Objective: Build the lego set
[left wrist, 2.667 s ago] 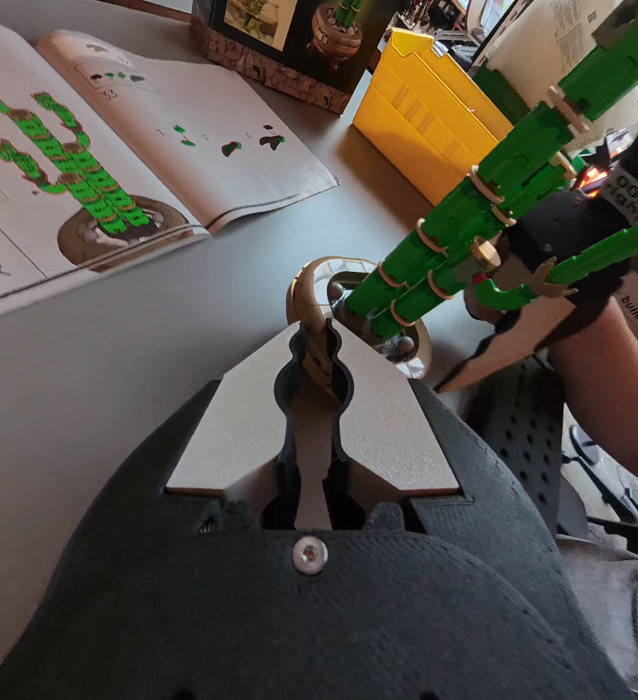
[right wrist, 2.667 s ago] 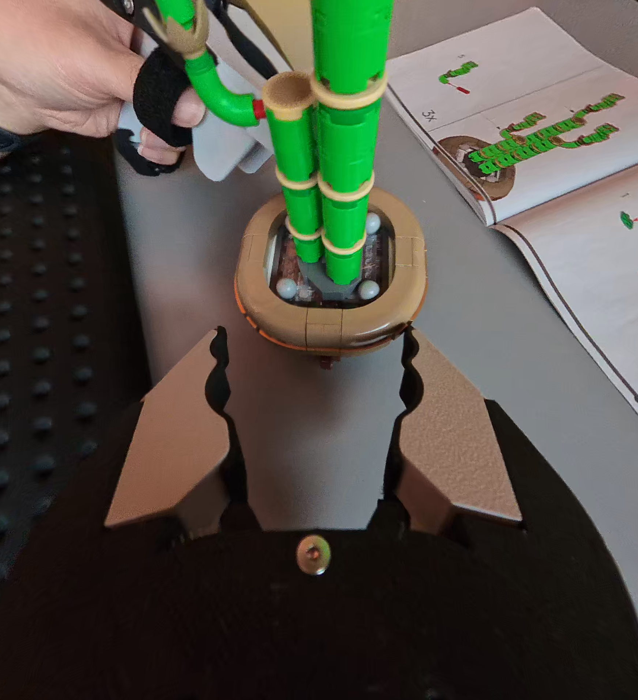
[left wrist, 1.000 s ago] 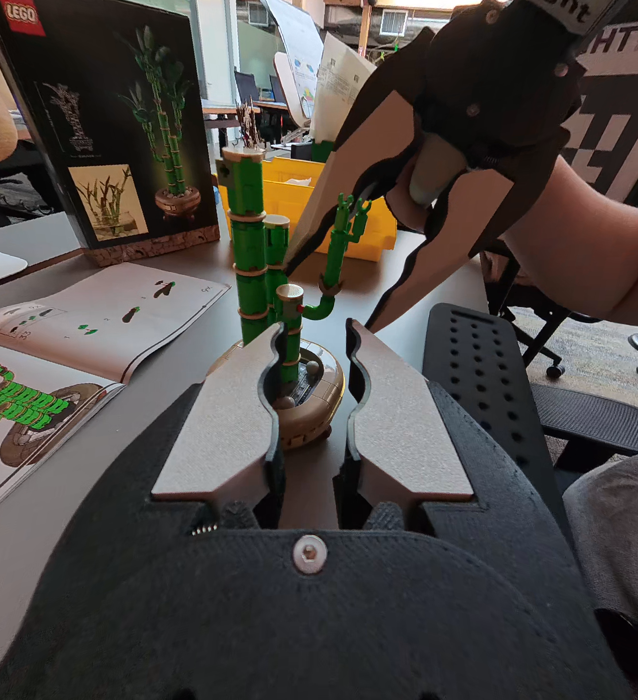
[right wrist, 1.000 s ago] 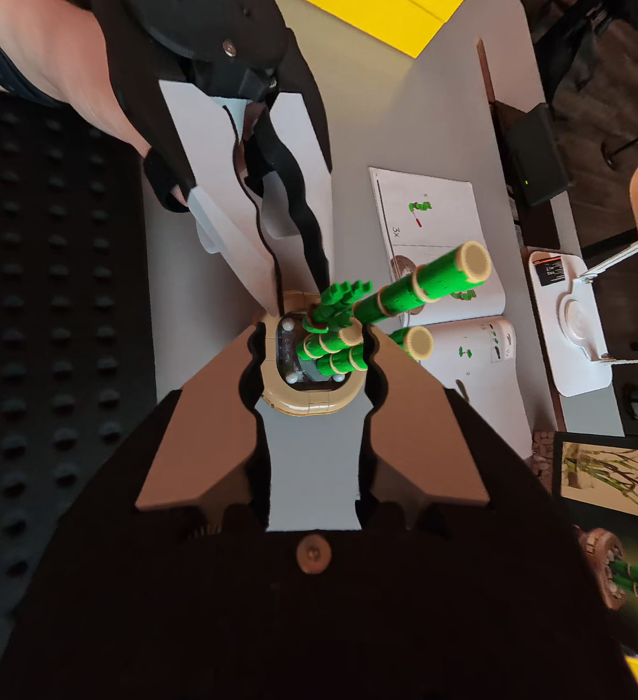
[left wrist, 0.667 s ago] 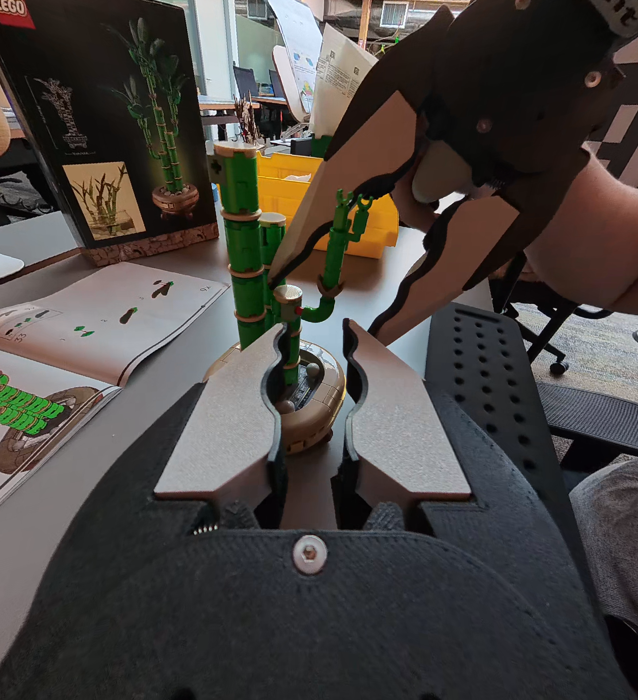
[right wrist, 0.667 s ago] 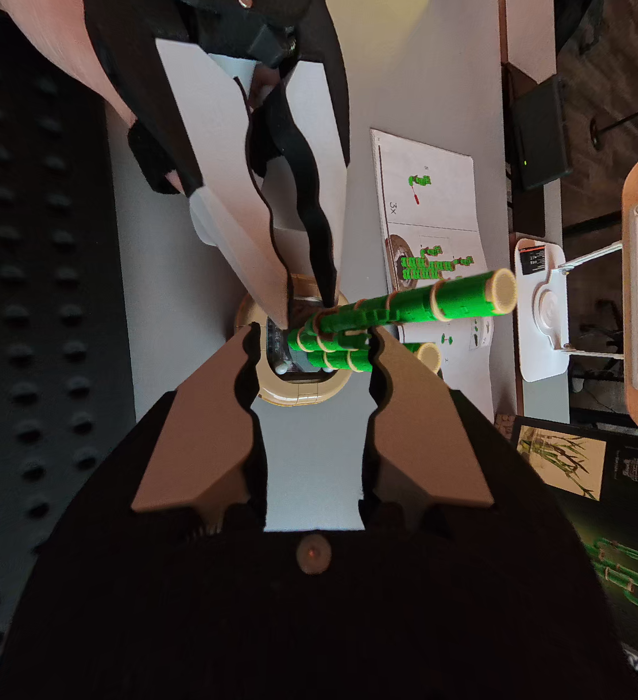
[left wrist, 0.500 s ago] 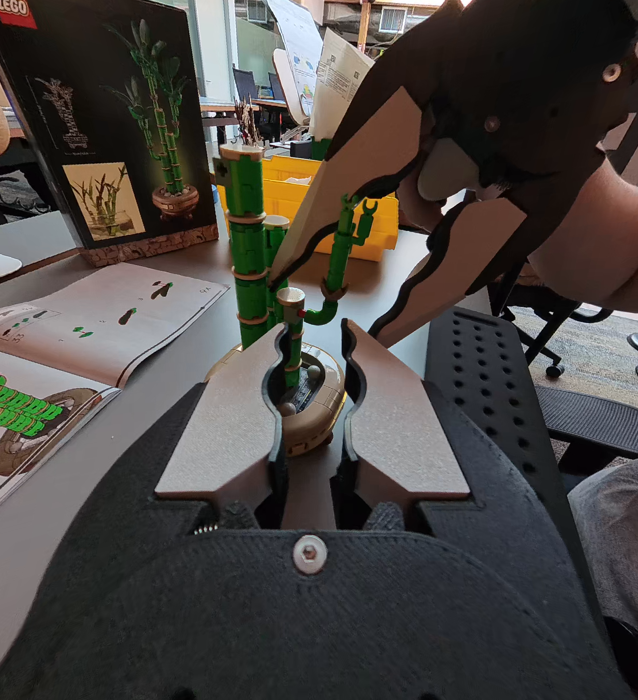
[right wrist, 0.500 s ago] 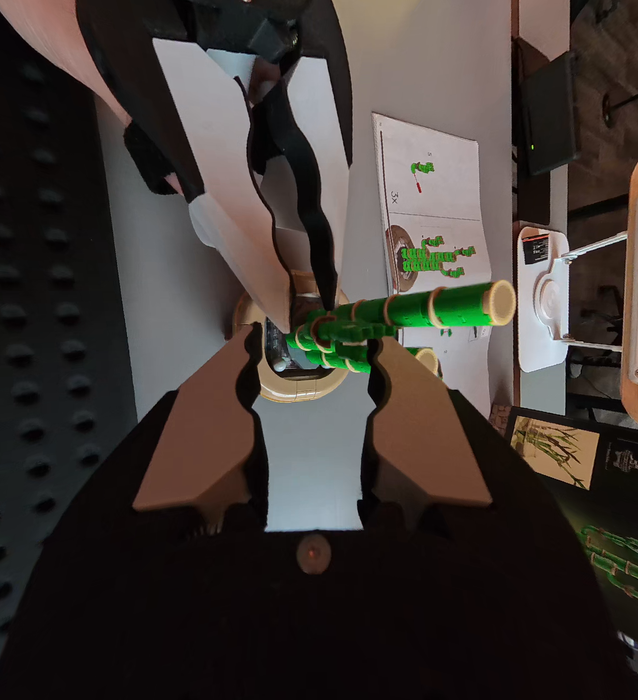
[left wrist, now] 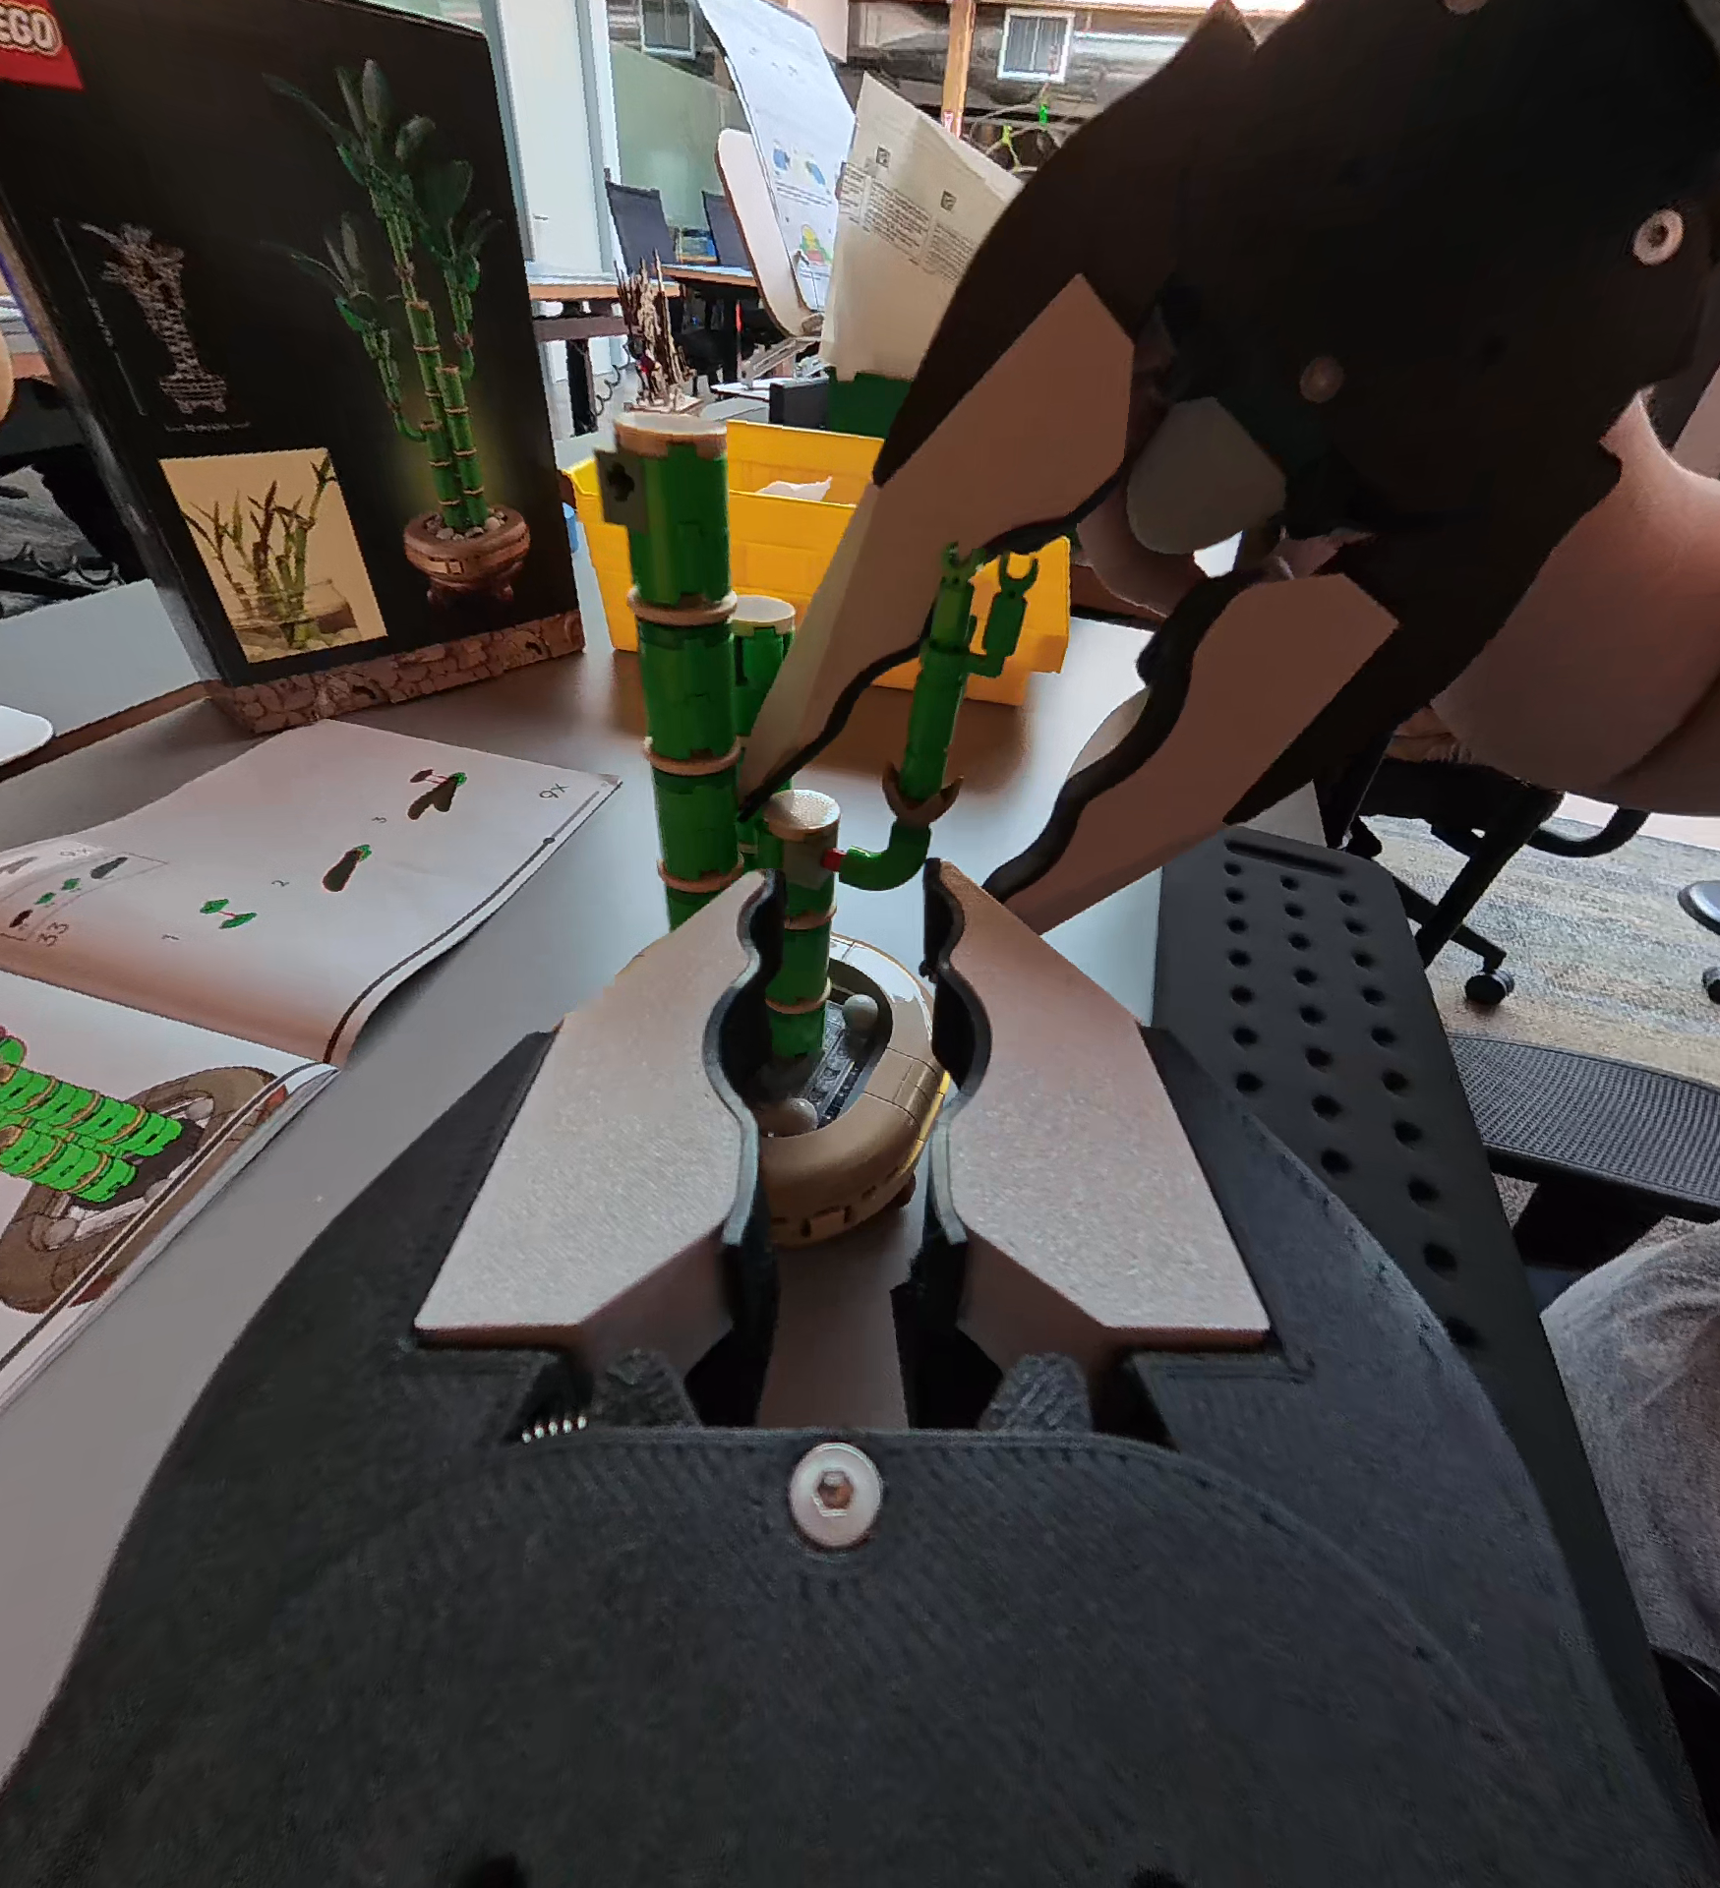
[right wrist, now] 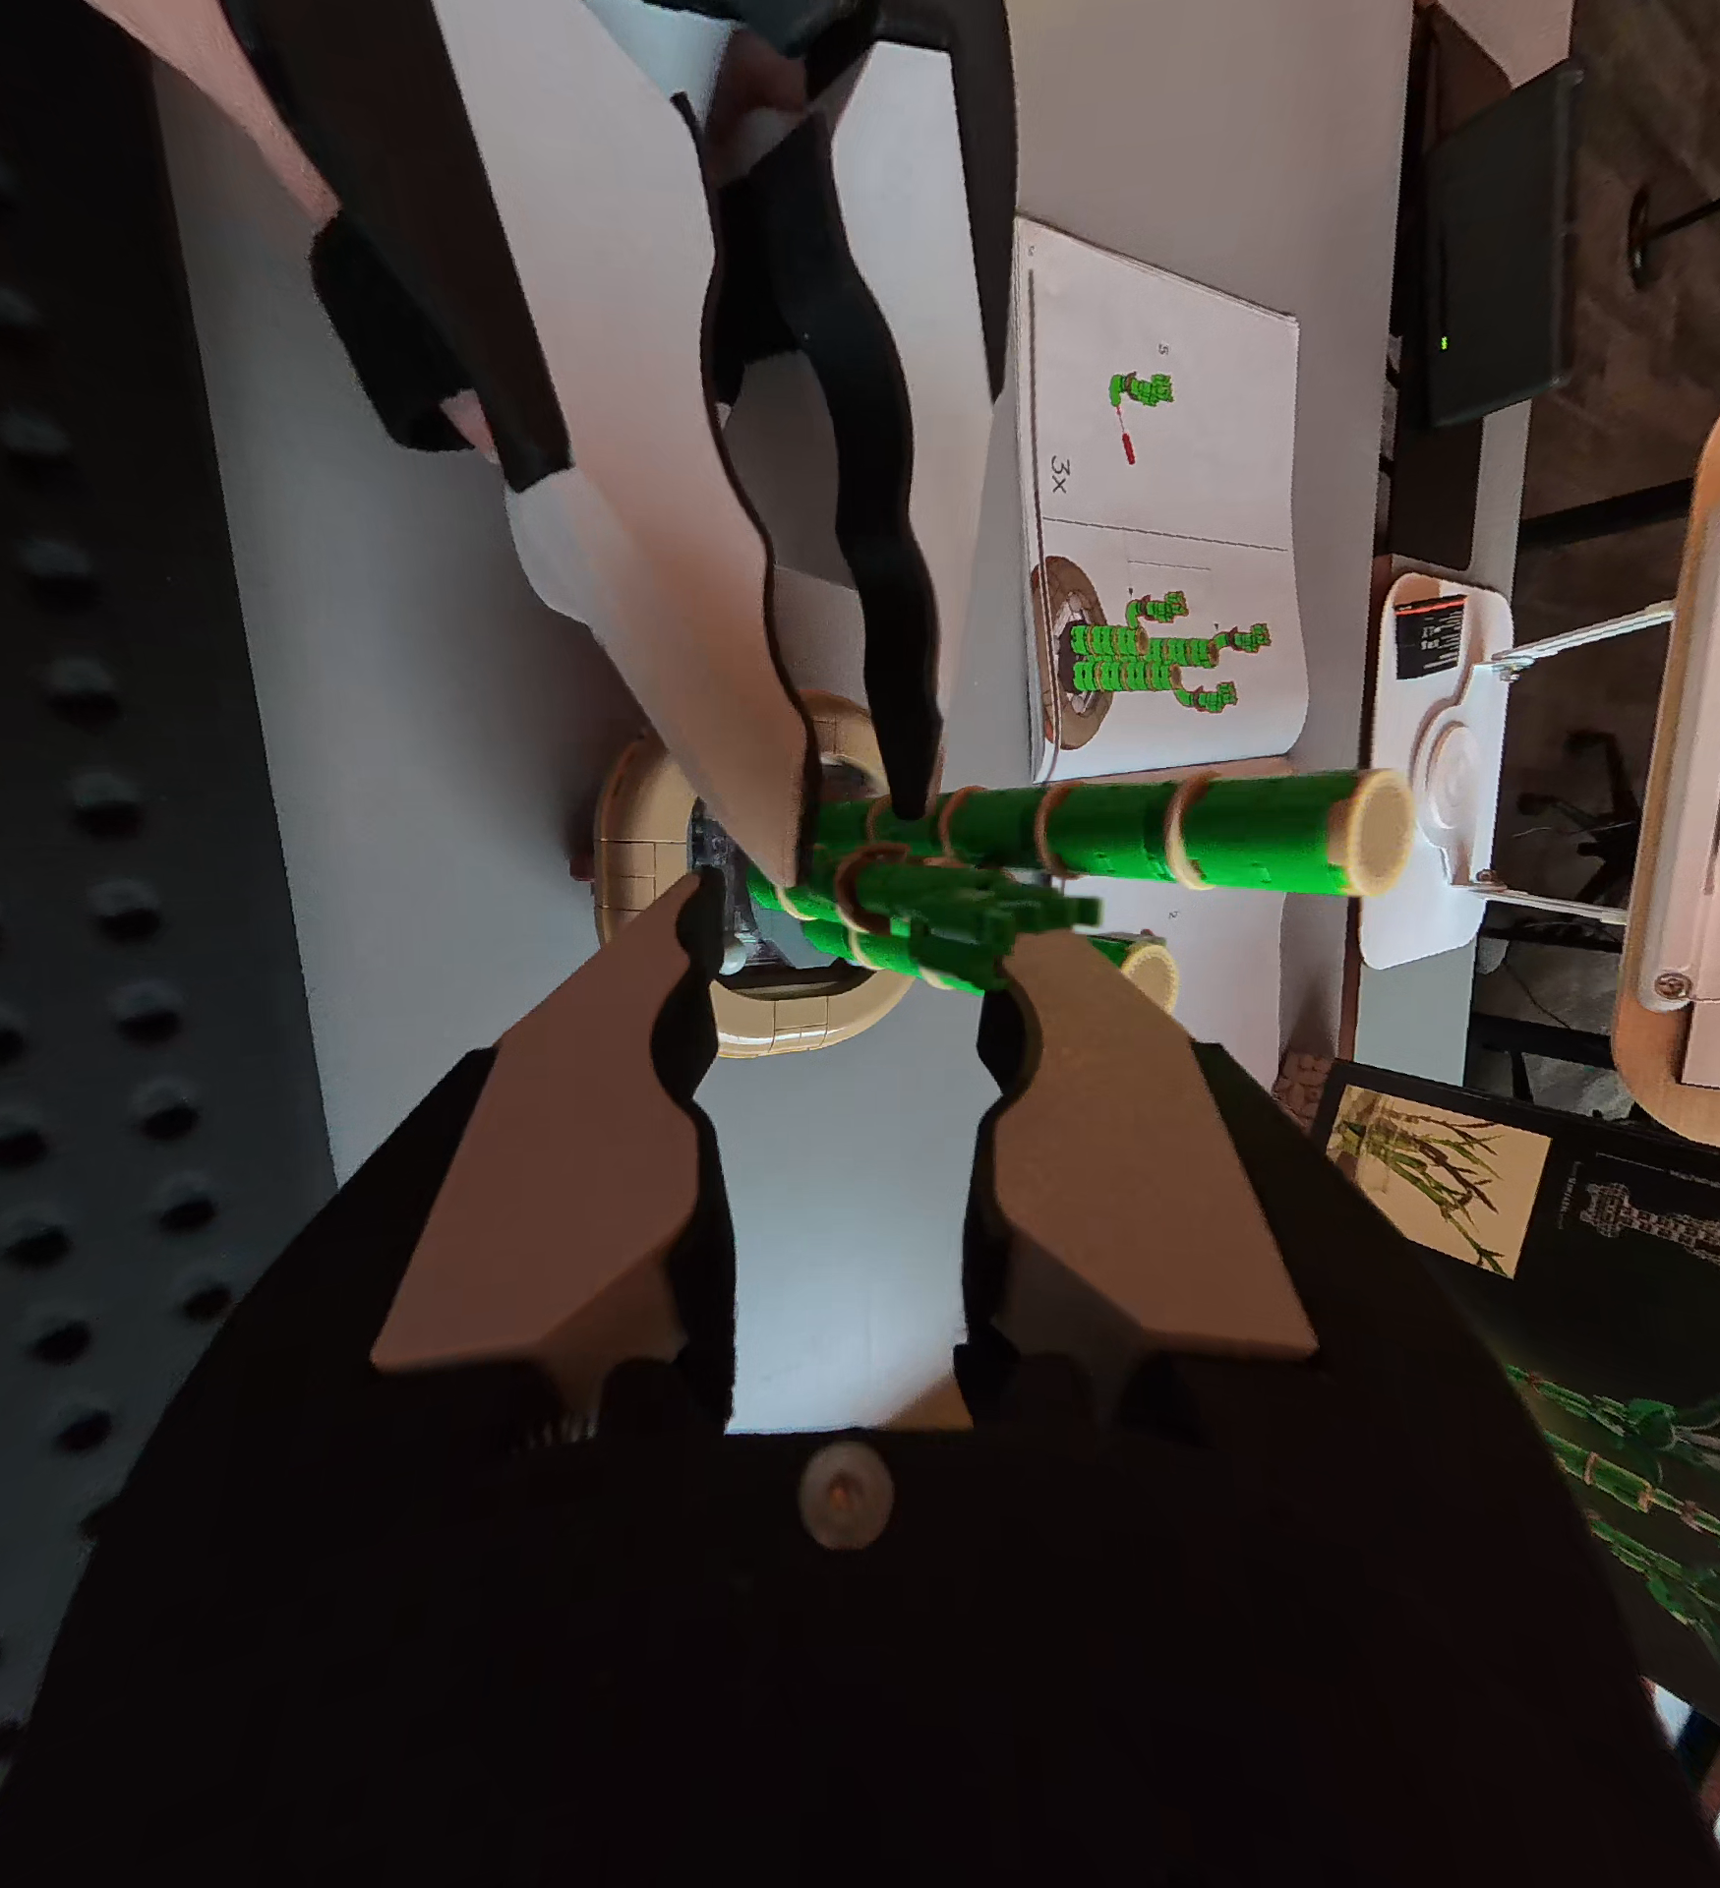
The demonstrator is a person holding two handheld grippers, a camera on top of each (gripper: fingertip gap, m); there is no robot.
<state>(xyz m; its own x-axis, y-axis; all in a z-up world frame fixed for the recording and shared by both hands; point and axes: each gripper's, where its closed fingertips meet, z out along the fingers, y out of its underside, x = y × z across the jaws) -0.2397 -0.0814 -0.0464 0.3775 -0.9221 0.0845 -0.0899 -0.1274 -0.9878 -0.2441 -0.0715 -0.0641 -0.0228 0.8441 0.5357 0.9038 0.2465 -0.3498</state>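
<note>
The bamboo model stands upright in its tan pot (left wrist: 866,1134) on the grey table. It has a tall green stalk (left wrist: 682,633), a middle stalk (left wrist: 763,654) and a short stalk (left wrist: 799,950) with a curved green branch (left wrist: 942,674). My left gripper (left wrist: 847,889) is open, its tips on either side of the short stalk just above the pot. My right gripper (left wrist: 871,848) comes down from the upper right, open, with the branch between its fingers. In the right wrist view, my right gripper (right wrist: 850,925) looks straight down on the pot (right wrist: 631,817), the stalks (right wrist: 1244,833) and the left gripper (right wrist: 850,833).
An open instruction booklet (left wrist: 222,919) lies left of the pot; it also shows in the right wrist view (right wrist: 1162,511). The set's box (left wrist: 253,358) stands behind it, with a yellow bin (left wrist: 804,531) to its right. A black perforated chair arm (left wrist: 1295,1022) borders the table on the right. Less than 4 cm separates the two grippers' tips. The right tips stand about 4 cm off the pot (right wrist: 631,817). Look for it in the left wrist view (left wrist: 894,1131) too.
Earlier my left gripper was shut on the pot's rim with the model tilted; now the model stands upright and the left gripper is open. In the last second the right gripper lowered slightly over the branch.
</note>
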